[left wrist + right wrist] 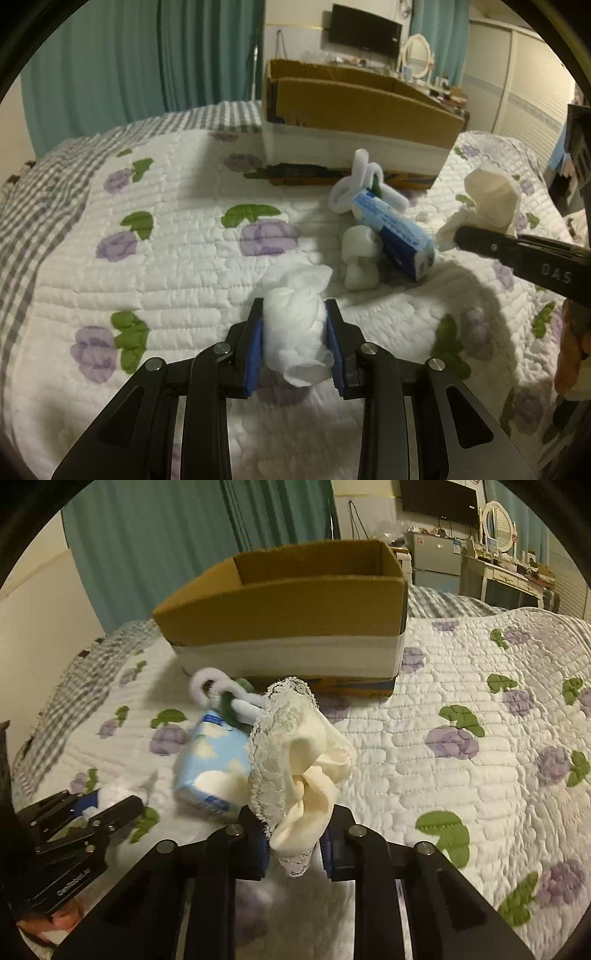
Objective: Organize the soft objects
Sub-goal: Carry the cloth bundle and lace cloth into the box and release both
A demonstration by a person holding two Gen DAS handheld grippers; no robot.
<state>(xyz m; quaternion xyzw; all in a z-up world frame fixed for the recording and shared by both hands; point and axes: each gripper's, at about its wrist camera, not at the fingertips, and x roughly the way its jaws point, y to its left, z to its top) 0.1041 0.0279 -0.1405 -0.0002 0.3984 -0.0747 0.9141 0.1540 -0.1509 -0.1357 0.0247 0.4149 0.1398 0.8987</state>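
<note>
Left gripper (294,308) clamps a crumpled white tissue wad (297,321) between its blue pads (255,350), low over the floral quilt (166,258). At one o'clock lie a white foam piece (360,260), a blue tissue pack (393,236) and white fuzzy loops (360,181). The open cardboard box (354,122) sits beyond. At three o'clock, the right gripper (458,232) pinches cream fabric (487,201).

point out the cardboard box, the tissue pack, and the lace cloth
cardboard box (288,609), right wrist view, brown front wall
tissue pack (212,760), right wrist view, blue top face
lace cloth (314,760), right wrist view, cream folds
</note>
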